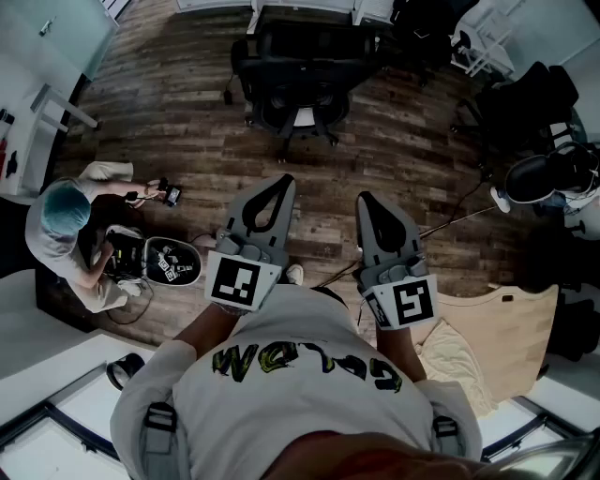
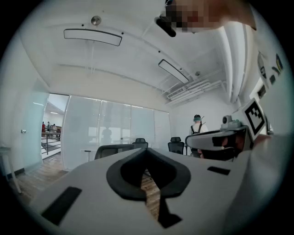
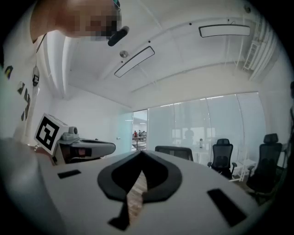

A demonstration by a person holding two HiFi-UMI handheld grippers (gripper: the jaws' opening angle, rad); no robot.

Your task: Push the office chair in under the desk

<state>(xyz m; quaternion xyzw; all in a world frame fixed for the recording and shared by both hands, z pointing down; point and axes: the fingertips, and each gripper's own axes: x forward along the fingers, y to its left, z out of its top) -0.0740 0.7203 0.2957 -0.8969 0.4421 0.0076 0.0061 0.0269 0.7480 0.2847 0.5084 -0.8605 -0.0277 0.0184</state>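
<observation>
While nothing is touched yet:
- Crouching person [image 1: 66, 234], near left, clear of the route.
- Left gripper [image 1: 278, 183], jaws pressed together, empty; probably a blunt pusher.
- Office chair [image 1: 295, 75], far centre, before the desk [image 1: 309, 7], well apart from both tools.
- Right gripper [image 1: 367, 200], likewise closed and empty.

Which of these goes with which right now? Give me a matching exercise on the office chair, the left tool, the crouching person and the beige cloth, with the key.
Things:
1. office chair
2. left tool
3. crouching person
4. beige cloth

Place or state:
A. at the head view's lower right
B. shut, nothing in it
C. straight ahead at the top of the head view, untouched
D. at the head view's left, in a teal cap

Pairs: 1-C, 2-B, 3-D, 4-A
</observation>
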